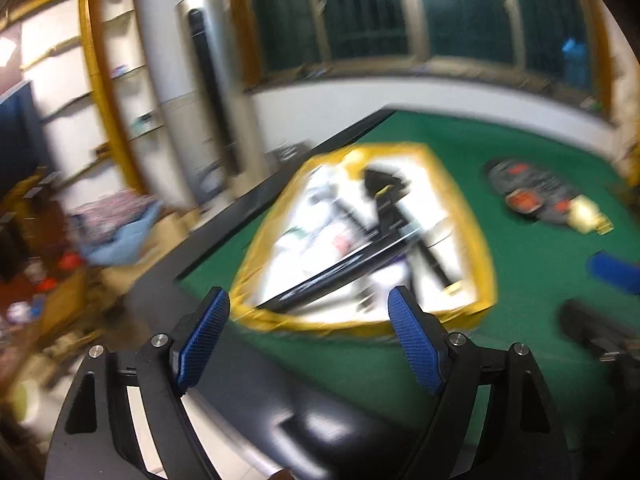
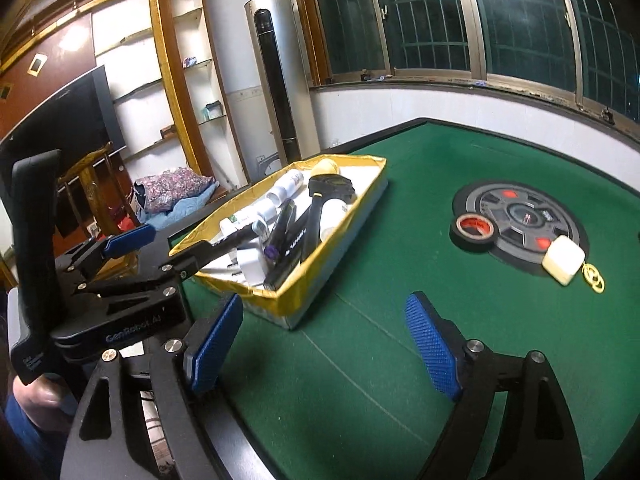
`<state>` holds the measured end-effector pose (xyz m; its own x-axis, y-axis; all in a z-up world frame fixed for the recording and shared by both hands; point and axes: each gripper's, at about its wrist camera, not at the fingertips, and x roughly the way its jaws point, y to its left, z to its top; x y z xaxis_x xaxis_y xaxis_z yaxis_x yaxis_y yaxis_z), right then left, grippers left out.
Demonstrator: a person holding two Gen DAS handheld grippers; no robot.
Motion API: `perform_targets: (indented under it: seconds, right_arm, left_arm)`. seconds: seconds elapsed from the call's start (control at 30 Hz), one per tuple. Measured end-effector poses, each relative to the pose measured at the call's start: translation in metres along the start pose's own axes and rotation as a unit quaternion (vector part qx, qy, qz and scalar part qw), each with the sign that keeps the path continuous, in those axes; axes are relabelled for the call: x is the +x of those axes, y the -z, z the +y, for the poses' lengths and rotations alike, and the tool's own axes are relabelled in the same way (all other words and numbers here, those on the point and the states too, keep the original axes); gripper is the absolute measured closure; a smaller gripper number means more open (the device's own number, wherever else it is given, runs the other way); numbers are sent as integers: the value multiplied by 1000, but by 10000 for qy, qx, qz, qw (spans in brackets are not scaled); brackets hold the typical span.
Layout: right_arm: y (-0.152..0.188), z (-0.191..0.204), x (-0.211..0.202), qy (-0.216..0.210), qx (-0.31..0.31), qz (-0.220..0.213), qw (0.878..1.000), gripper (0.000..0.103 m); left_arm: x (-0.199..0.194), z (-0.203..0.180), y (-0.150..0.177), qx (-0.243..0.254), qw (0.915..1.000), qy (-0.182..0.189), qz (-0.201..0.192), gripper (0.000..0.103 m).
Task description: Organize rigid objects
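1. Two grippers are over a green table (image 2: 400, 168), and both have their blue fingers apart with nothing between them.
2. At about 9 o'clock in the right wrist view, the left gripper (image 2: 160, 244) sits beside the near corner of the box.
3. At about 11 o'clock, a yellow-edged box (image 2: 304, 280) holds pens, white bottles and black tools.
4. At 6 o'clock, the right gripper (image 2: 324, 344) hangs over bare green felt.
5. At about 2 o'clock, a round black disc (image 2: 520, 216) lies flat on the table.
6. A roll of black tape (image 2: 474, 232) touches its left edge.
7. A small cream case (image 2: 563, 260) rests on its right edge, with a gold charm (image 2: 594, 278) beside it.
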<state>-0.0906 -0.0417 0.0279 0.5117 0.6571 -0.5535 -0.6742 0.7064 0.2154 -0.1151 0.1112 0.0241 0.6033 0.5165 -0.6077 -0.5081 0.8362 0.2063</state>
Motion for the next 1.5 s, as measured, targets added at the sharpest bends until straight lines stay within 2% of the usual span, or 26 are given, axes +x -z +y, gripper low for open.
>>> perform_targets:
  seconds: [0.03,0.1,0.17,0.27,0.33,0.47,0.6,0.7,1.5]
  right_arm:
    - [1,0,-1,-17,8,-74,10000,23]
    - [0,5,-5,85,-144,-212,9996,18]
    - [0,11,-8,178,-348,-279,9988,12]
    - [-2,23,-6,293,-702,-11,9971,12]
    - [-1,23,-7,211,-678,-37,9975,12]
    - [1,17,-5,117,-549,-5,9984,12]
    - [3,16,-3,138,-492,8,9987,12]
    - [4,13,-1,151,-448,24,9989,12]
    - [6,14,3,165,-426,171,9988,12]
  left_arm:
    - [5,-3,-1,99,9997,-33,218,21]
    - [9,-8,1,327,9984,174,421,21]
    - [5,-11,3,367,9988,247,212,21]
    - [-8,-10,5,282,9990,294,-206,21]
    - [-11,-10,5,302,9984,320,-342,21]
    - [-7,-6,7,263,9981,481,-280,21]
    - [5,-5,9,254,9988,402,-80,21]
    - [8,-5,13,252,9993,272,-94,21]
    - [15,5,18,130,9995,276,1,21]
